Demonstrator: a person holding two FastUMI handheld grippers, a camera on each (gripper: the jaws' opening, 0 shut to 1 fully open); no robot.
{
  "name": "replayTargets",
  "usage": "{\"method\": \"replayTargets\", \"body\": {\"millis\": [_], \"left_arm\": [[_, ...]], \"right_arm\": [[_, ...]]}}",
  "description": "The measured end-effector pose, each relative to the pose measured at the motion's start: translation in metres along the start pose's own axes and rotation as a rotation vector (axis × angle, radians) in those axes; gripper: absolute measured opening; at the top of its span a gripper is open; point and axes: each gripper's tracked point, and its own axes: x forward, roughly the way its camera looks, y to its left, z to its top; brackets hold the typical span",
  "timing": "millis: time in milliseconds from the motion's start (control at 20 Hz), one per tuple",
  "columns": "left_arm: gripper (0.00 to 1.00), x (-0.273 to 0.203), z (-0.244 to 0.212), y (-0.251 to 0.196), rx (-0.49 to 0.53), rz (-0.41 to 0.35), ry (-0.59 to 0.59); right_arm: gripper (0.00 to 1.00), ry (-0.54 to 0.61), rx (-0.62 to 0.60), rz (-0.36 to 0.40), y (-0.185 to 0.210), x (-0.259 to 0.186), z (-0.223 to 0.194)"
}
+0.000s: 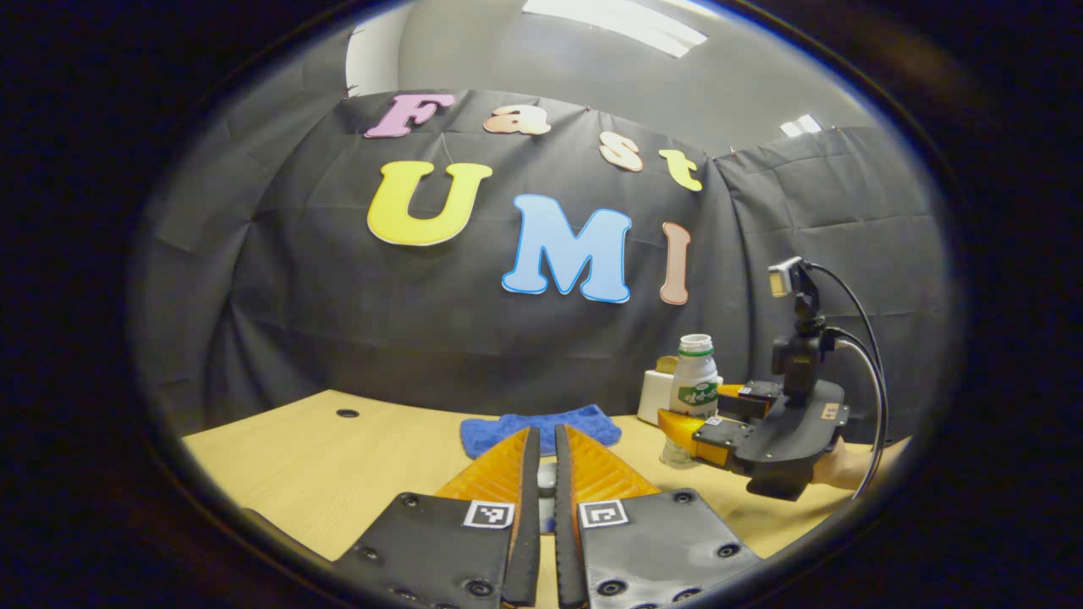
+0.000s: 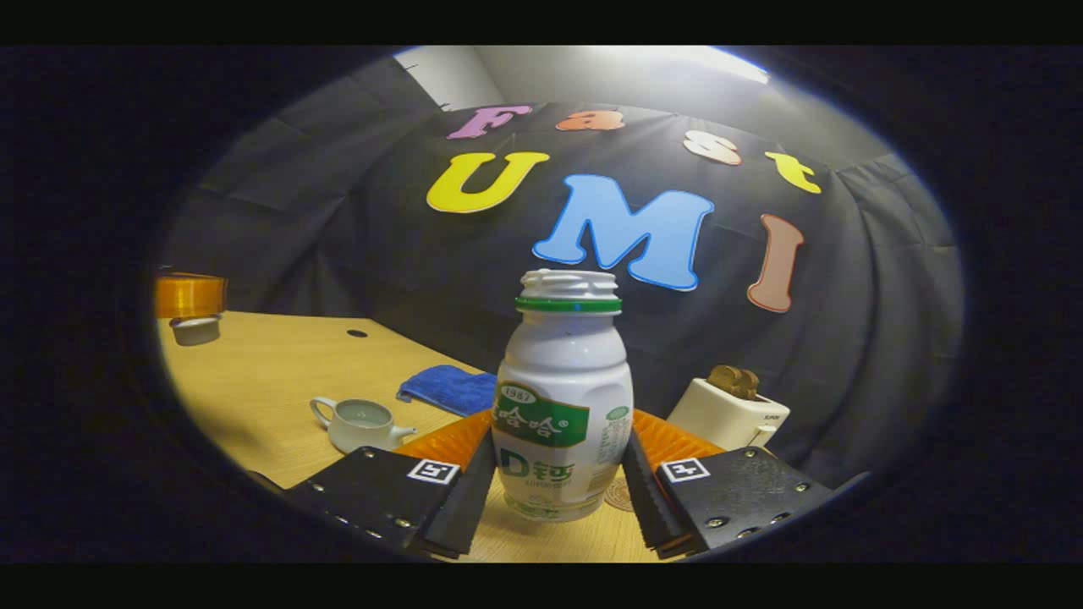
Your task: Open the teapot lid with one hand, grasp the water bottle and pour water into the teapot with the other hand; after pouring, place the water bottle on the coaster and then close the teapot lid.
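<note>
The right gripper point(image 2: 558, 474) brackets the water bottle point(image 2: 563, 406), fingers at both sides of its lower body, apparently pressing it. The left gripper point(image 1: 546, 474) is raised, nearly closed on the small pale teapot lid point(image 1: 546, 478). The open teapot point(image 2: 360, 423) stands on the table point(image 2: 271, 372) to the bottle's left. A coaster point(image 2: 619, 493) peeks from behind the bottle's base. To pour well, keep the bottle upright while carrying it (it has no cap), then tilt slowly over the opening. One bottle, one teapot, one blue cloth point(image 2: 448, 387), one toaster point(image 2: 728, 413).

blue cloth point(image 1: 541, 427), white toaster point(image 2: 728, 414), wooden table point(image 1: 338, 465)
</note>
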Motion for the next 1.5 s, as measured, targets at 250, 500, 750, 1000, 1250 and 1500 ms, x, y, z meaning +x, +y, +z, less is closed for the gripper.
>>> {"method": "replayTargets", "body": {"millis": [250,500,750,1000,1250,1500], "left_arm": [[0.17,0.064,-0.007,0.003,-0.018,-0.010,-0.002],[0.18,0.112,-0.045,0.006,0.002,-0.034,0.064],[0.18,0.135,-0.083,0.012,0.036,-0.026,0.147],[0.18,0.146,-0.109,0.013,0.077,-0.026,0.206],[0.18,0.150,-0.123,0.016,0.091,-0.017,0.228],[0.14,0.145,-0.126,0.011,0.129,-0.015,0.242]], "right_arm": [[0.72,-0.022,0.082,-0.046,-0.015,-0.001,-0.001],[0.72,-0.007,0.096,-0.062,-0.020,0.007,-0.012],[0.72,0.006,0.112,-0.098,-0.036,0.014,-0.026],[0.72,0.005,0.123,-0.141,-0.050,0.018,-0.032],[0.72,0.032,0.153,-0.172,-0.064,0.023,-0.042],[0.72,0.050,0.185,-0.175,-0.072,0.024,-0.046]]}}
